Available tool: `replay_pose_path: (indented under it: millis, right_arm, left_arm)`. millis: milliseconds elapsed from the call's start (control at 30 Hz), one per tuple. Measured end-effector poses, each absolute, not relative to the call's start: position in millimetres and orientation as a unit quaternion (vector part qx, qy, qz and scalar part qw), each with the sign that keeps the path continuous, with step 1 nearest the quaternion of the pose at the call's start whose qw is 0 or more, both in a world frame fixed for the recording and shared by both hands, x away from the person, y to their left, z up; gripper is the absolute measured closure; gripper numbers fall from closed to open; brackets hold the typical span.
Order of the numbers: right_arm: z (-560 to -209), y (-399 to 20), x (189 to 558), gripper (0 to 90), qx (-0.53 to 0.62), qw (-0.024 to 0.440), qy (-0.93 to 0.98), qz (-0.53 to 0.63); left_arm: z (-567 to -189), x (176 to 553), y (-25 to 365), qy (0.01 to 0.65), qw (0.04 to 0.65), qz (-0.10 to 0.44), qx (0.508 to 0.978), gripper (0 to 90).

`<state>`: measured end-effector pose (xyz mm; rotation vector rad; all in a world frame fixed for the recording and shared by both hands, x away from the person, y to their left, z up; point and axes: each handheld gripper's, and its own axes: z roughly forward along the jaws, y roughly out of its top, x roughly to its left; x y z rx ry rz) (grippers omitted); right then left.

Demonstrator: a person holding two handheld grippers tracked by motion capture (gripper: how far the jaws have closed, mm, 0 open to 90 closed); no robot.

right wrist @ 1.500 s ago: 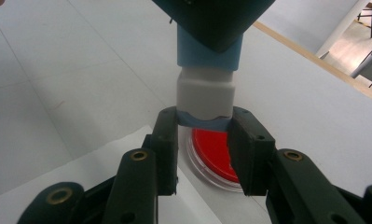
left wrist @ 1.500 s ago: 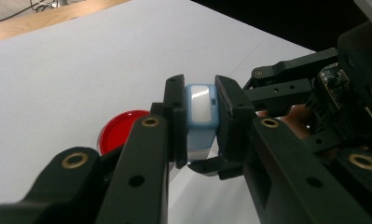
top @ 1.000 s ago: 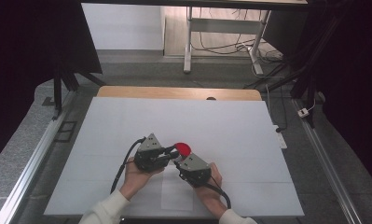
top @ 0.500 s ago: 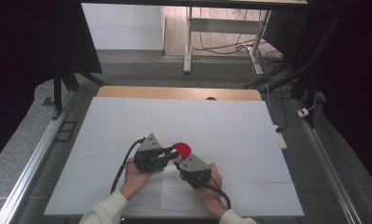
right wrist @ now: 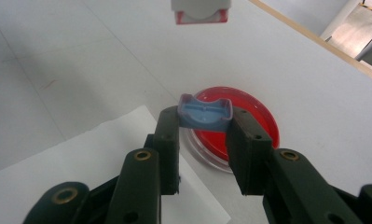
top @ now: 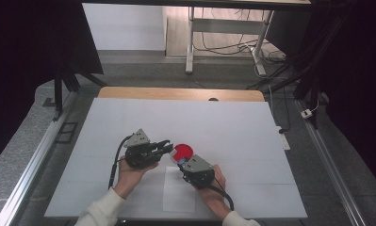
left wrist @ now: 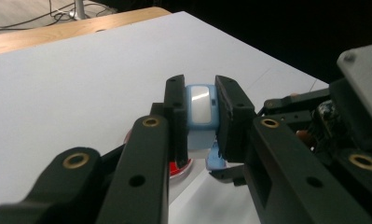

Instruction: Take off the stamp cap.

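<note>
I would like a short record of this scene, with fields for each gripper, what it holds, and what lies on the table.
left gripper: shut on a small blue and white piece
right gripper: shut on a blue cap
red dish: round, on the table under the grippers
paper sheet: white, flat, near the person's edge
table: white top, wooden strip at the far edge

hidden: red dish (right wrist: pixel 249 123) near edge behind blue piece (right wrist: pixel 204 112) & right tool (right wrist: pixel 204 140) | cut off: white/red block (right wrist: pixel 201 11) at top edge | left tool (left wrist: pixel 197 116) covers blue-white part (left wrist: pixel 201 109) sides
</note>
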<state>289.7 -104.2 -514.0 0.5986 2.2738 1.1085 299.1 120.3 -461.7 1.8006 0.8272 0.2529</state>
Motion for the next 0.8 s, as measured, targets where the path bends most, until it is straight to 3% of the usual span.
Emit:
replay_pose_path:
  millis: [800]
  right_arm:
    - [-511.4, -121.7, 290.1, 65.5, 0.225, 0.269, 0.835, 0.423]
  left_arm:
    - [-466.1, 297.3, 113.5, 0.333, 0.525, 0.112, 0.776, 75.2]
